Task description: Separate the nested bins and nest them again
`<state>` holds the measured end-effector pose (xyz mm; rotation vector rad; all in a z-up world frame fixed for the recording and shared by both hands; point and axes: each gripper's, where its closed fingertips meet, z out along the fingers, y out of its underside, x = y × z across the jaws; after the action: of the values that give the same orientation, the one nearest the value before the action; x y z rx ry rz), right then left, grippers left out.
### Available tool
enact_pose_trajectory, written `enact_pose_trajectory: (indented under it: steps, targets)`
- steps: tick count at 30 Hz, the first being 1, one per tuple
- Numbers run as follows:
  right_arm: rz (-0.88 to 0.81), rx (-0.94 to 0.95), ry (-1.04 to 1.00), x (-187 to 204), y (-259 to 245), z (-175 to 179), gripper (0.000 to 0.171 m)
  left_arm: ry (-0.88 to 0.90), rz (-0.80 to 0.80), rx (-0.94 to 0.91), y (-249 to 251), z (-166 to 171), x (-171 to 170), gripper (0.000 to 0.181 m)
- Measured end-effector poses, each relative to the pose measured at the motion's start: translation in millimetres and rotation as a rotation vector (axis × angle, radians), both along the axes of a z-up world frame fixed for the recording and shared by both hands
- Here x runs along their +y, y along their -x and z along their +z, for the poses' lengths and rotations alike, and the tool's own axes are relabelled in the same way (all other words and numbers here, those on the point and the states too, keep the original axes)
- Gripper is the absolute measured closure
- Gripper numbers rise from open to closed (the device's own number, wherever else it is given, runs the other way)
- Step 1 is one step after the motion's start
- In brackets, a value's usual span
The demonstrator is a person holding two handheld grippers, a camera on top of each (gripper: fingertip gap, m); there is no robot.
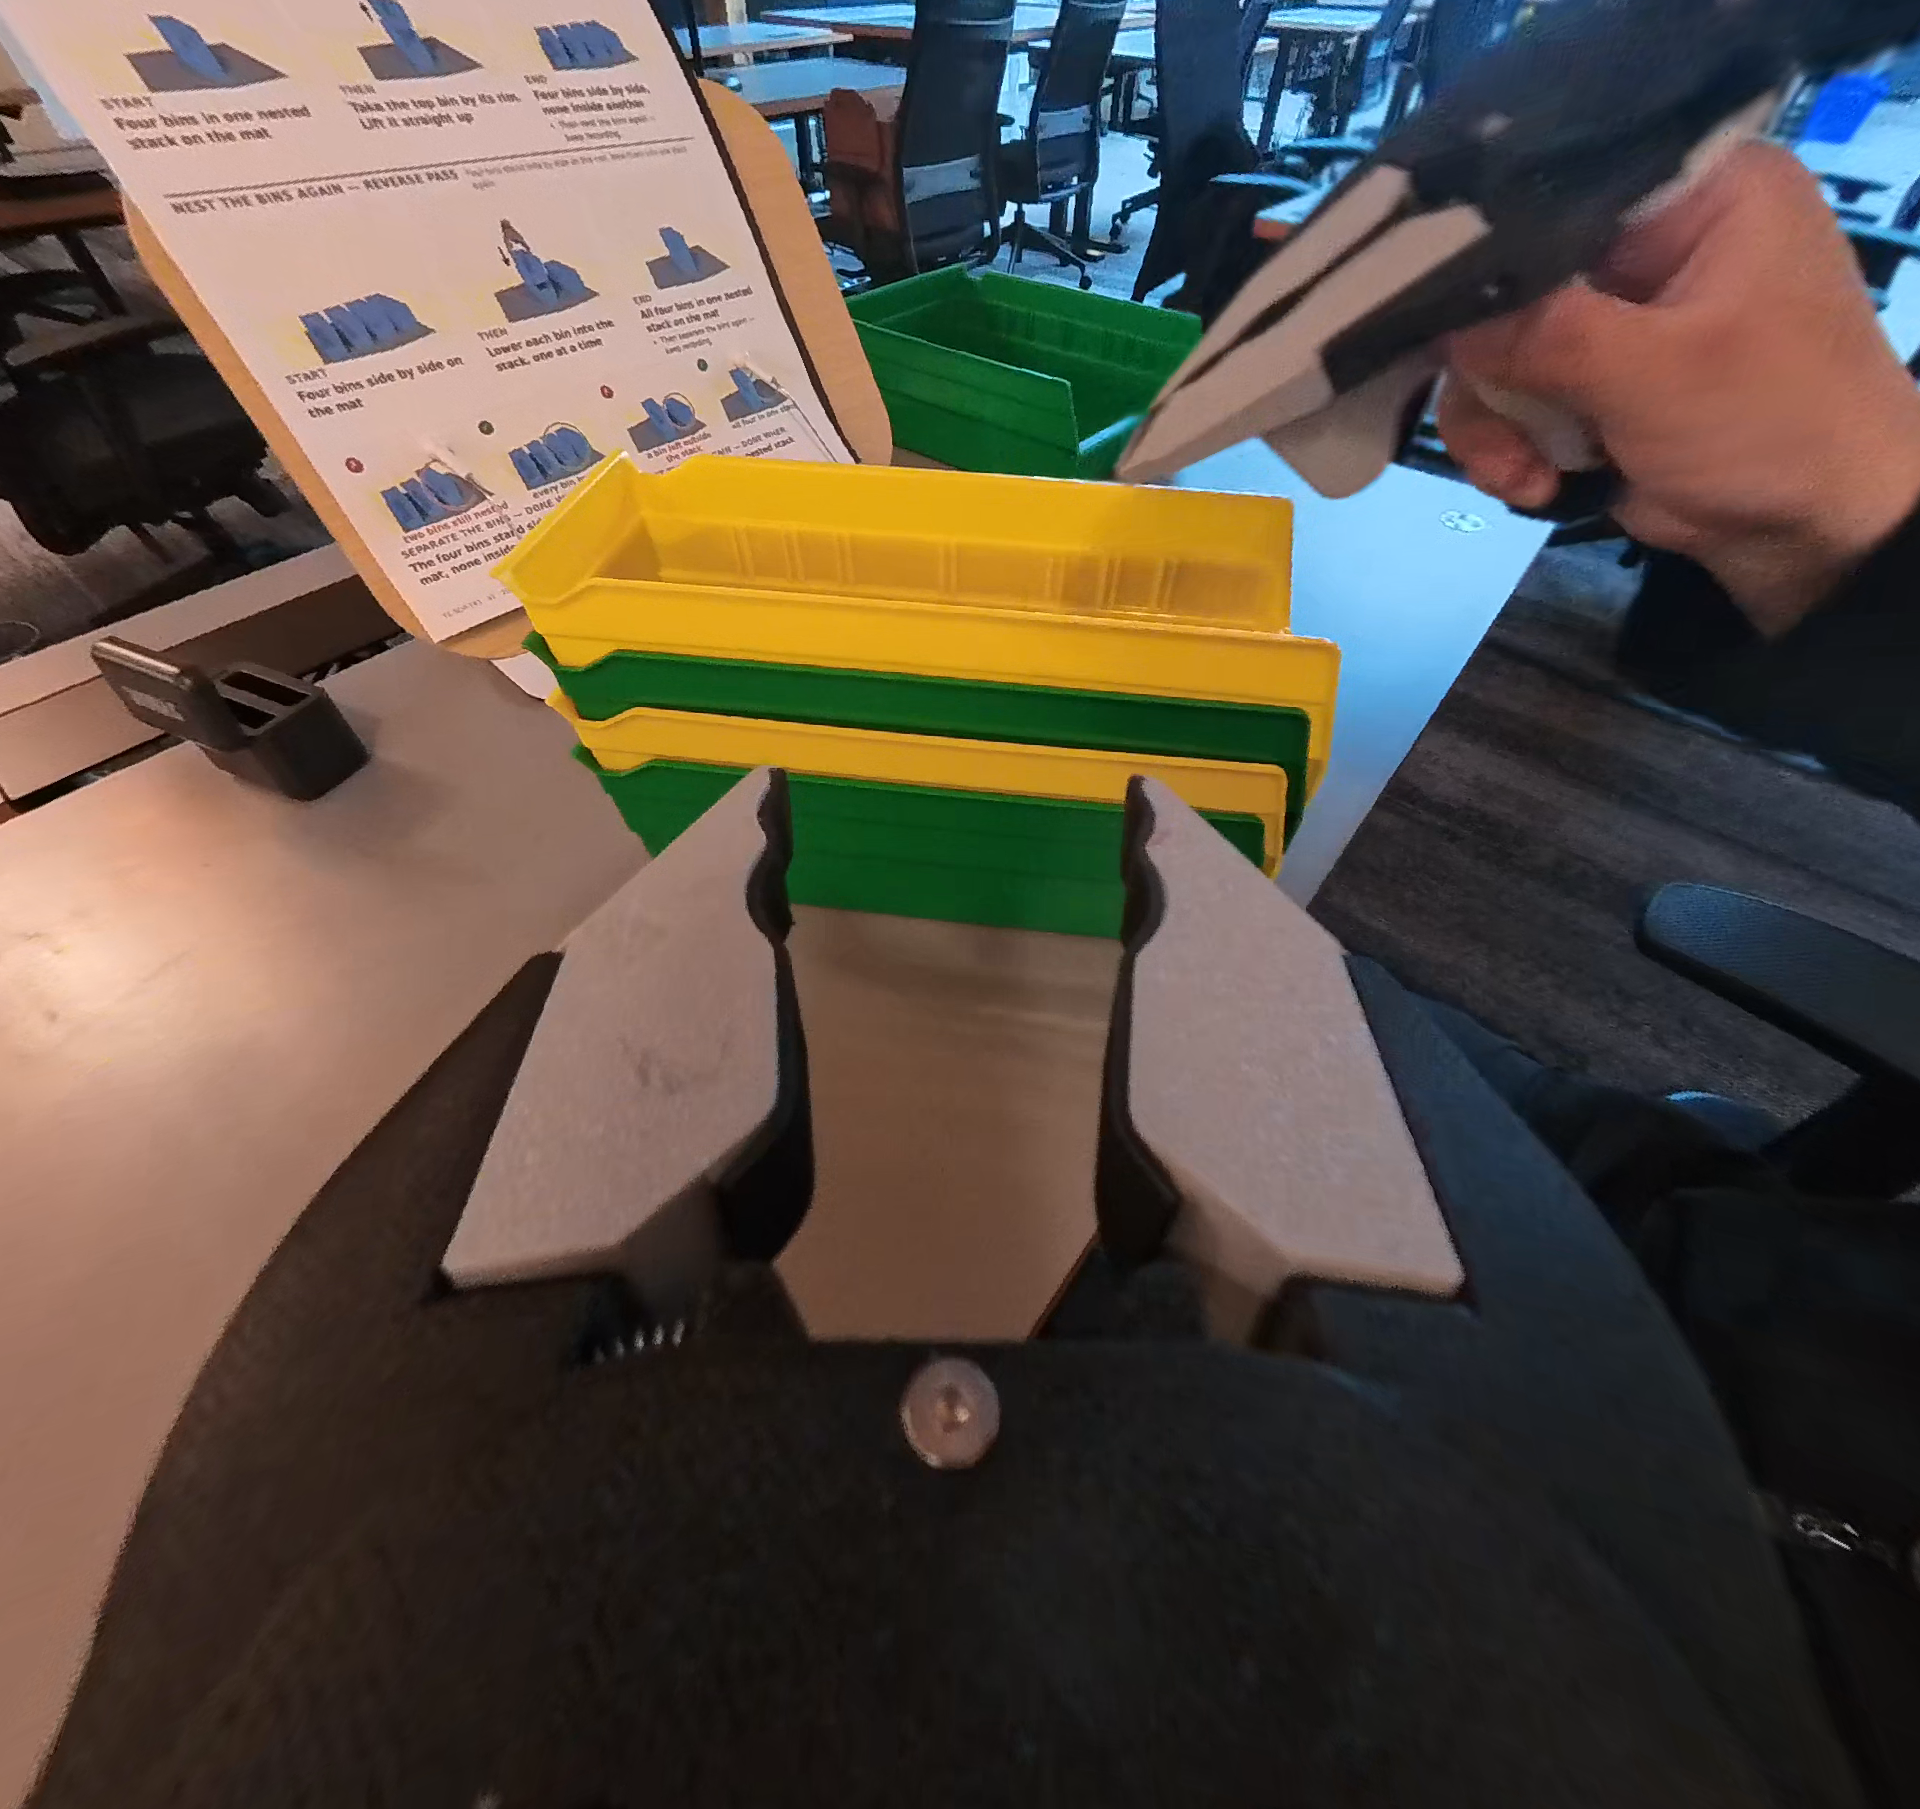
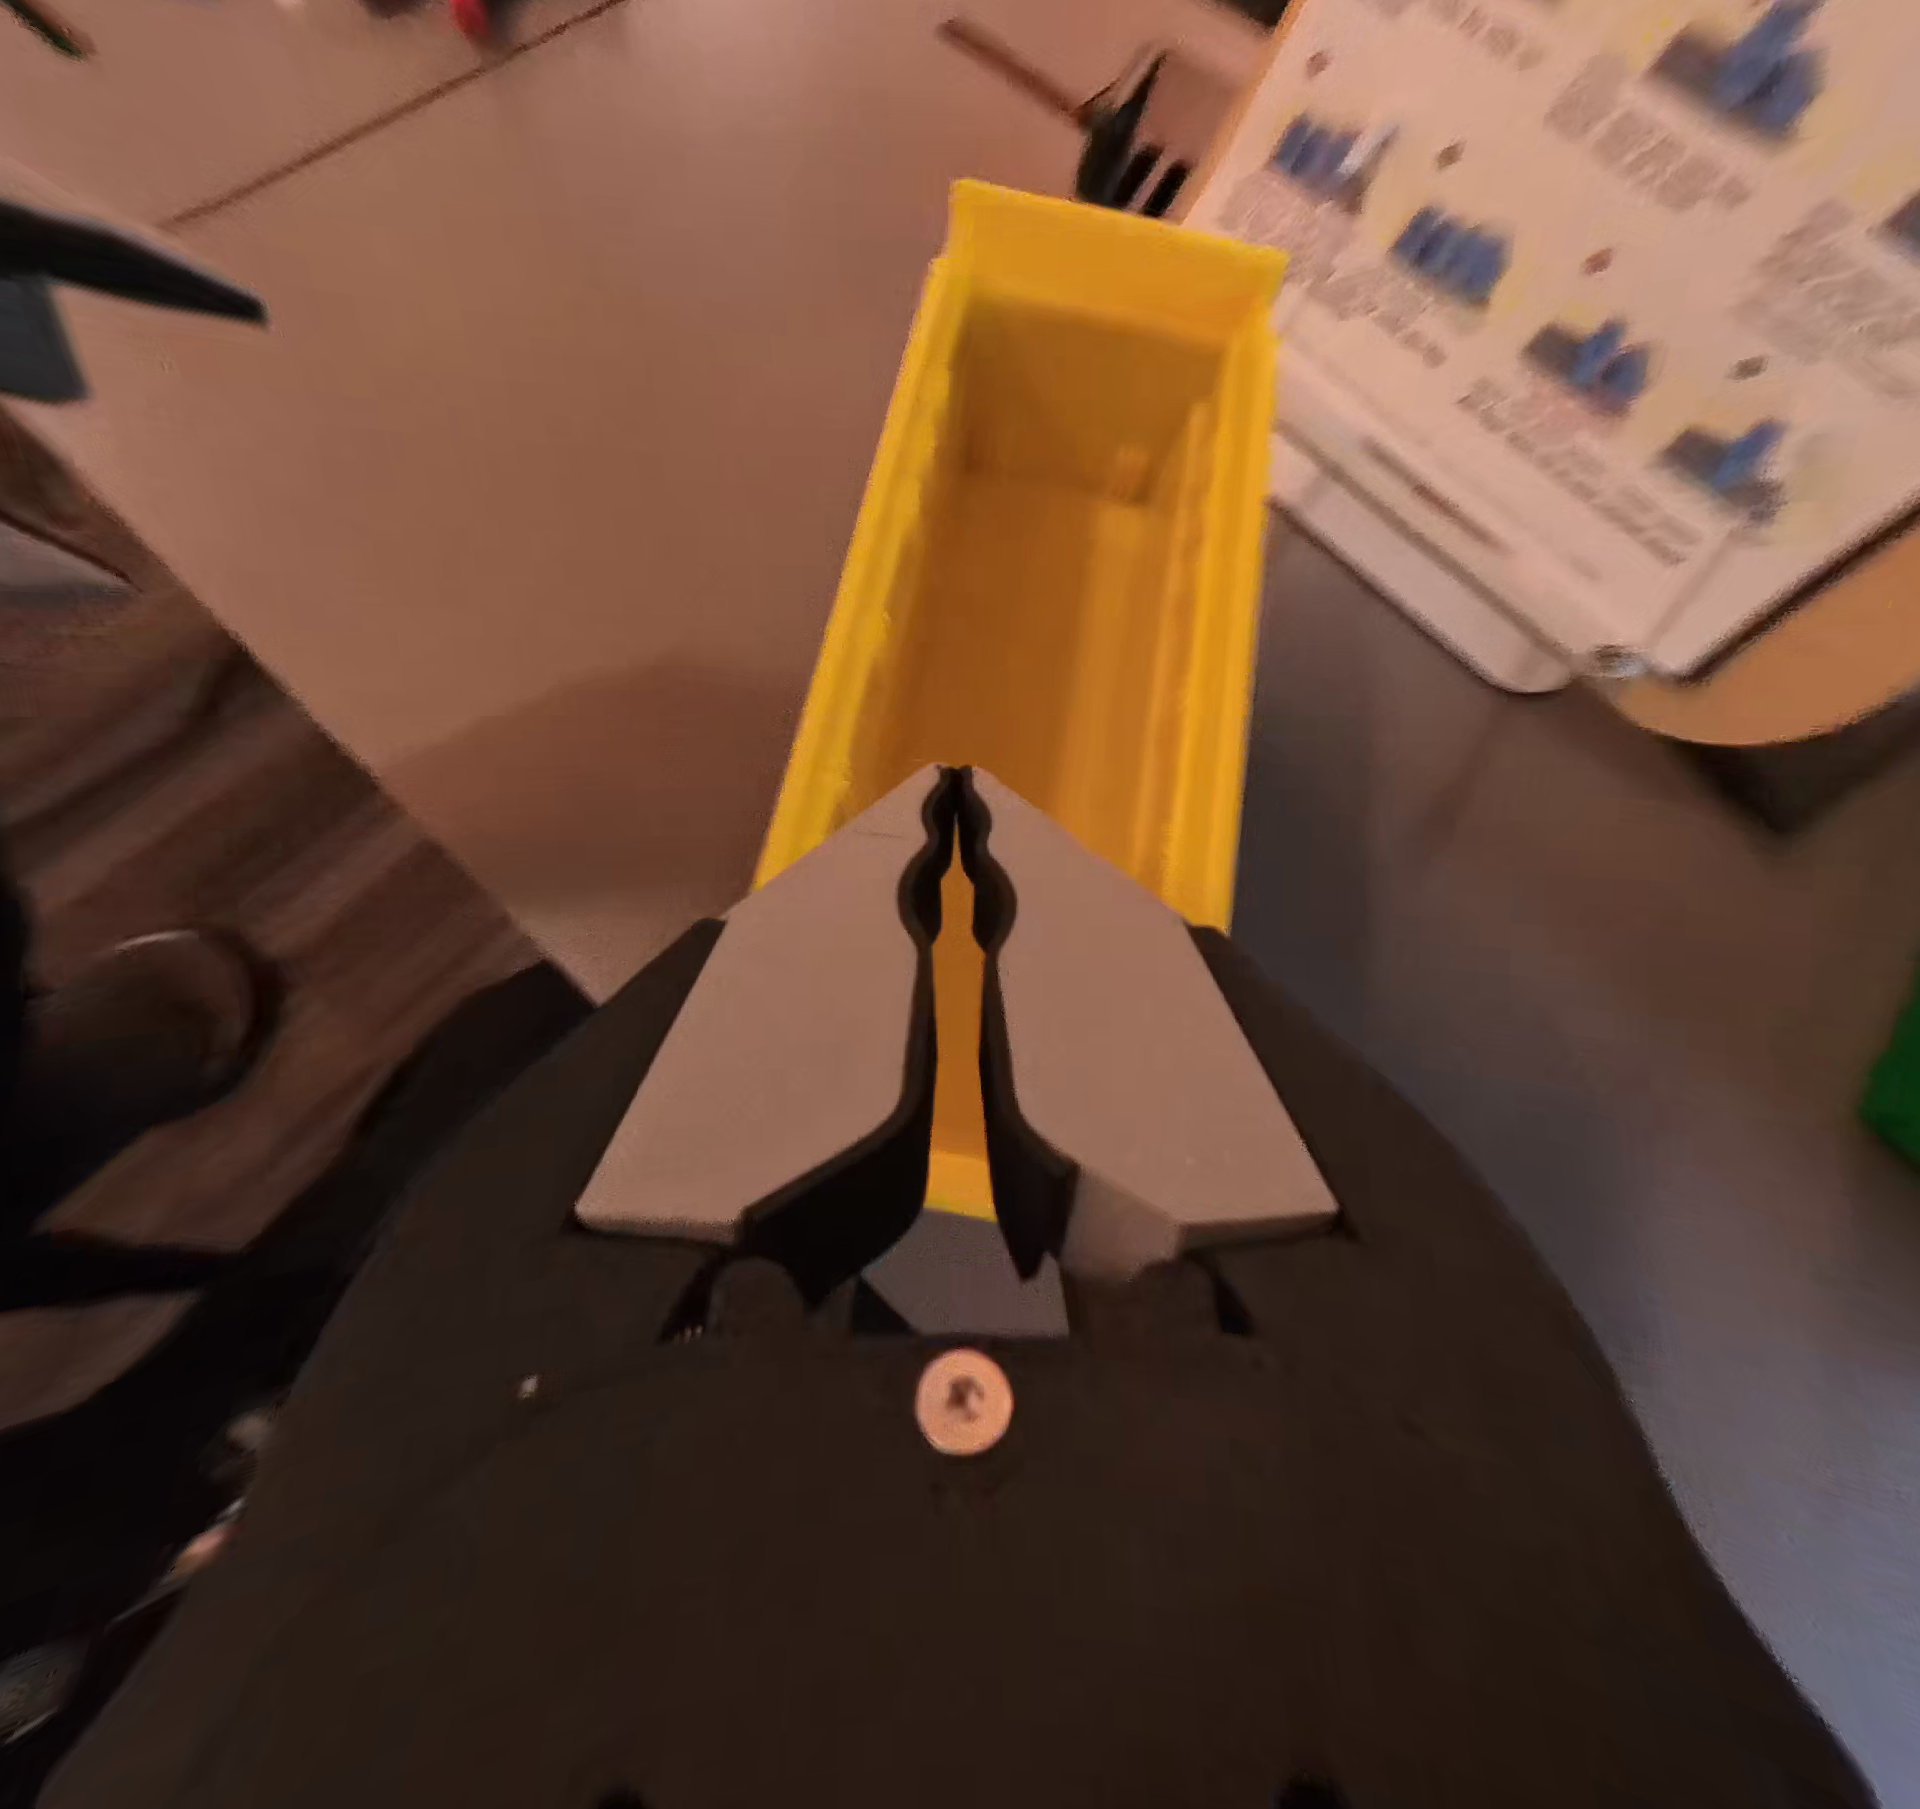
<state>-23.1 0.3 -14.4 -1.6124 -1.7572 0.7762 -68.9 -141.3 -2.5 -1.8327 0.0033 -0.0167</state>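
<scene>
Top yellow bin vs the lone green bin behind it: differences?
The top yellow bin sits nested on a stack of alternating green and yellow bins; the lone green bin stands by itself farther back on the table. The yellow one is nearer the open left hand-held gripper. Both are empty, upright and apparently the same shape.

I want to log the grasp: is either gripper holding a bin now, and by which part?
Seemingly nothing. The left gripper is open before the stack; the right gripper is shut above the top yellow bin, with no wall visibly pinched.
</scene>
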Motion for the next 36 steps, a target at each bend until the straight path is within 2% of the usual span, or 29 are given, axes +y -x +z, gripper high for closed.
enact_pose_trajectory:
  steps: [3,5,7,8,9,11,13,14,16,18,19,21,24,28,30,32,33,36]
  targets:
    - [-0.117,0.123,-0.207,15,-31,-8,0.171,-0.003,0.002,0.005,0,1,-1,0.119]
    - [-0.130,0.171,-0.204,12,-45,-33,0.171,-0.003,0.001,-0.001,0,0,-1,0.119]
    - [-0.122,0.041,-0.176,12,-55,-83,0.171,0.003,-0.001,-0.005,-1,0,0,0.119]
    - [-0.165,0.014,-0.197,20,-58,-93,0.171,0.006,-0.002,-0.004,-3,-1,1,0.119]
    - [-0.202,0.045,-0.216,26,-61,-87,0.171,0.009,-0.005,-0.001,-5,-1,3,0.119]
    - [-0.211,0.200,-0.196,19,-67,-53,0.171,0.016,-0.013,0.014,-11,-1,5,0.119]
    - [-0.167,0.398,-0.135,3,-74,-17,0.171,0.022,-0.018,0.030,-16,-1,8,0.119]
    - [-0.147,0.444,-0.110,-2,-76,-11,0.171,0.023,-0.020,0.034,-18,-1,9,0.119]
    - [-0.151,0.388,-0.100,0,-74,-32,0.171,0.033,-0.019,0.035,-19,-4,13,0.118]
    - [-0.180,0.255,-0.101,10,-63,-80,0.171,0.047,-0.010,0.039,-18,-8,16,0.119]
    - [-0.202,0.283,-0.073,14,-58,-87,0.171,0.052,-0.006,0.038,-18,-10,18,0.119]
    - [-0.162,0.342,0.006,7,-62,-79,0.171,0.057,-0.002,0.034,-18,-11,20,0.119]
    - [-0.147,0.506,0.008,8,-68,-48,0.171,0.047,0.018,0.040,-15,-10,23,0.120]
    - [-0.112,0.417,0.069,8,-61,-81,0.171,-0.011,0.045,0.009,-11,-2,29,0.124]
    - [-0.107,0.526,0.077,8,-69,-61,0.169,-0.039,0.066,-0.005,-7,1,31,0.123]
    - [-0.090,0.668,0.037,10,-79,-33,0.141,-0.075,0.095,-0.023,-2,5,34,0.122]
    - [-0.070,0.727,0.020,10,-83,-21,0.132,-0.097,0.099,-0.049,-2,8,36,0.121]
    - [-0.087,0.859,0.014,18,-98,8,0.124,-0.167,-0.050,-0.212,-29,20,43,0.127]
